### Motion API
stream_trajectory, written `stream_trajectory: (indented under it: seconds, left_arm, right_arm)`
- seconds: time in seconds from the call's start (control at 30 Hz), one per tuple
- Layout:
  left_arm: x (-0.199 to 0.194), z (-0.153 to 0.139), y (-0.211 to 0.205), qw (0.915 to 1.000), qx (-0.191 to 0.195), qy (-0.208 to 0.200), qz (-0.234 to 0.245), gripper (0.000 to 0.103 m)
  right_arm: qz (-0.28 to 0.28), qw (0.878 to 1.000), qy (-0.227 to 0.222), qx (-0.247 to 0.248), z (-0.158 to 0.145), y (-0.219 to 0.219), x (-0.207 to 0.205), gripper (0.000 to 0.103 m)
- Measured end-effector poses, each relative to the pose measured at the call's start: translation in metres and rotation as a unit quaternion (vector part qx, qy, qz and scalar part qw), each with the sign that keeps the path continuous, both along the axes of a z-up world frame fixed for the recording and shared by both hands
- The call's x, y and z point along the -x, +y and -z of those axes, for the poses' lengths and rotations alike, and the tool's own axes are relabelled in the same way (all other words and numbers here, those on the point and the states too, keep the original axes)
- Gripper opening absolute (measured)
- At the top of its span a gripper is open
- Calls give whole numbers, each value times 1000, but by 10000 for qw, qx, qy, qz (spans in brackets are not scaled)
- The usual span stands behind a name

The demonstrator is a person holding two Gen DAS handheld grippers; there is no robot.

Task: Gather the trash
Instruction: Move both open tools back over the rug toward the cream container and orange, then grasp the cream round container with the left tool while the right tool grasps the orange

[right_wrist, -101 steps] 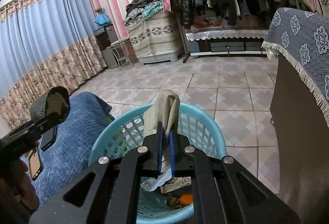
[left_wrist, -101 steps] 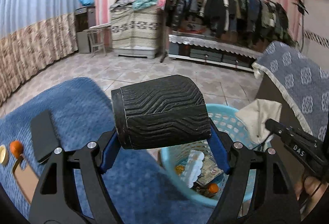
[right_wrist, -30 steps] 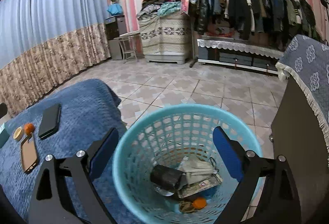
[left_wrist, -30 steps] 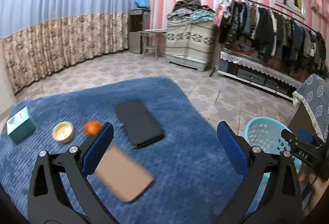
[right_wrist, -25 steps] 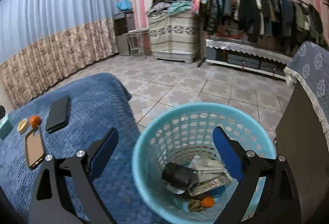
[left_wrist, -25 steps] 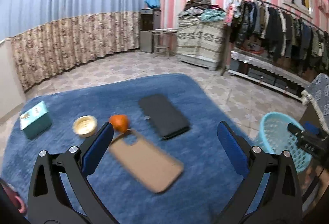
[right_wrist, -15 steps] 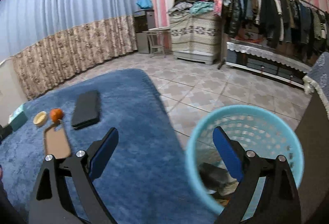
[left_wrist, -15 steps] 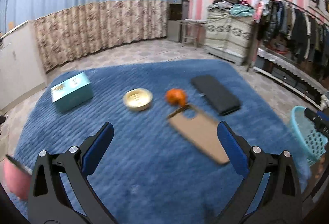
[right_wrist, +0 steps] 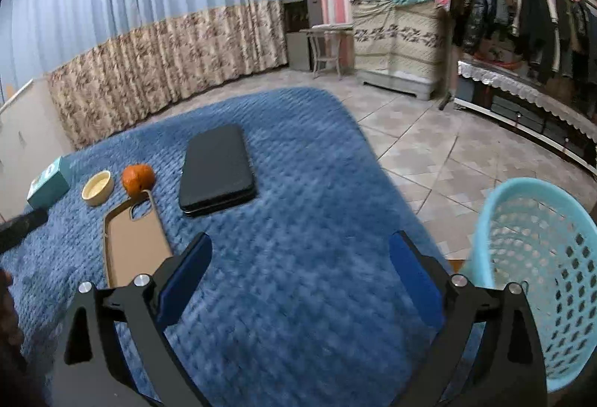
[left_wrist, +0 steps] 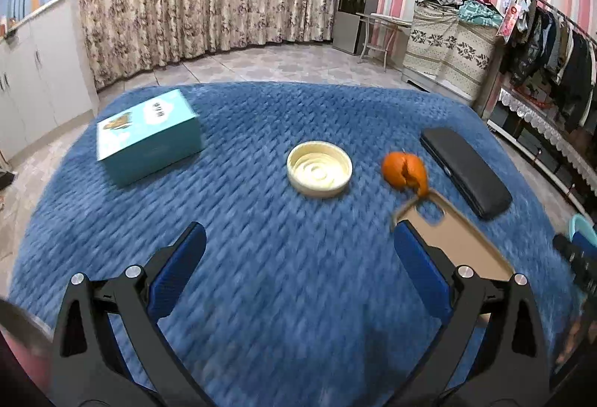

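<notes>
Both grippers have swung away from the basket since 3.4 s ago, when the left one clamped a black roll and the right one pinched a beige cloth; both now hang empty above the blue blanket (left_wrist: 261,287). Left gripper (left_wrist: 298,257): jaws wide apart, nothing between them. Right gripper (right_wrist: 298,267): jaws likewise wide apart and empty.

Left to right in the left wrist view: teal box (left_wrist: 147,140); cream round lid (left_wrist: 319,169), lying apart from the box; orange peel (left_wrist: 403,170), just beside the lid and touching the top corner of the tan phone case (left_wrist: 453,237); black phone (left_wrist: 464,172), flat, near the blanket's right edge.

Right wrist view: light-blue basket (right_wrist: 537,257) stands on the tiled floor (right_wrist: 429,146), just off the blanket's right edge. Its contents are not visible.
</notes>
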State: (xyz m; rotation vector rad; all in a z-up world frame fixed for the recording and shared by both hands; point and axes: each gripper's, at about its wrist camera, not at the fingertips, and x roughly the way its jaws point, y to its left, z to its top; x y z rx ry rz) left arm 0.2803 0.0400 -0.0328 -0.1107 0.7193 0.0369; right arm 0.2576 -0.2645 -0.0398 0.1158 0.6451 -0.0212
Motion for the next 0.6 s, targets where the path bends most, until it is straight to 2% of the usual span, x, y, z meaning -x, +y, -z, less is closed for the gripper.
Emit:
stream_trajectory:
  seconds: [0.2, 0.33, 0.43, 0.47, 0.6]
  left_arm:
    - [-62, 17, -1, 9996, 45, 283, 0, 97]
    - [-95, 31, -3, 9975, 98, 691, 73, 97]
    - [-105, 38, -5, 9961, 211, 852, 120, 97]
    - [-108, 40, -5, 9956, 212, 899, 133, 95]
    - [-106, 42, -4, 9954, 79, 922, 253, 71]
  right_arm:
    - [-309, 9992, 9, -234, -12, 22, -41, 94]
    - [-494, 9987, 16, 90, -19, 46, -62, 94]
    - [-613, 9978, 64, 250, -19, 59, -71, 94]
    - [-648, 9974, 90, 292, -19, 63, -74, 94]
    - [-825, 9954, 185, 443, -14, 82, -81, 94]
